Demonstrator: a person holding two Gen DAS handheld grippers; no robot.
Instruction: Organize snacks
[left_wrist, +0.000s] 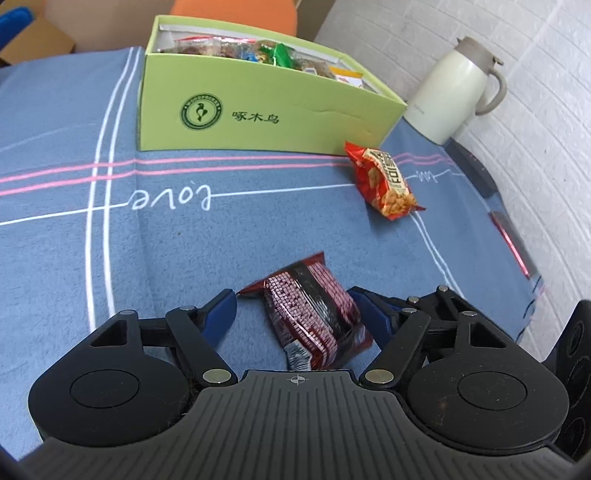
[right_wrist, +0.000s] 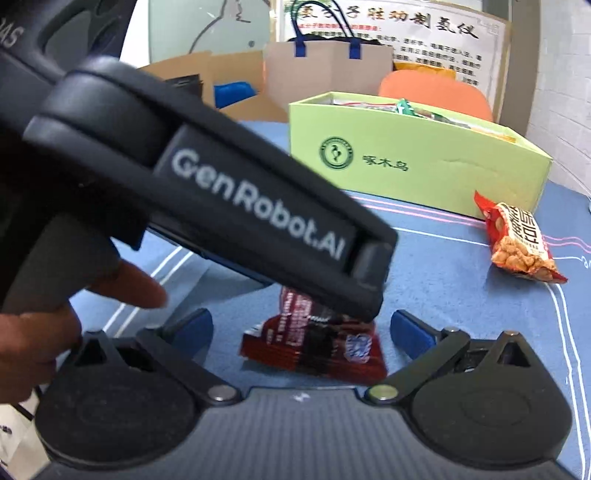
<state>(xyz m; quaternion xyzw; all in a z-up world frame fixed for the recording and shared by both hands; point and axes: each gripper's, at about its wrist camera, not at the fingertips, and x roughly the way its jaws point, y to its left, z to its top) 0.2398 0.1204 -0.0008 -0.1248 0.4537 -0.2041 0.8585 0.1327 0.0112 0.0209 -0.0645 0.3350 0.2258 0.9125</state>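
Item: dark red snack packet, foil-type wrapper, lying flat on the blue cloth-covered surface. We judge it light, soft-bodied and crinkly, with a slick skin that could slide under pressure; the crimped end seals and the middle of its long sides look like the surest places to take hold. Our left gripper is angled downward over it, fingers apart on either side of the packet; the one on the right of the view is at the wrapper's edge, the other stands clear, so nothing is clamped yet. Our right gripper is pitched downward too, just beside the same packet, fingers spread and empty; the left device's black body crosses its view. Destination: green box, already part-filled with snacks, well beyond. Outstanding: orange-red peanut packet, loose near the box's corner.
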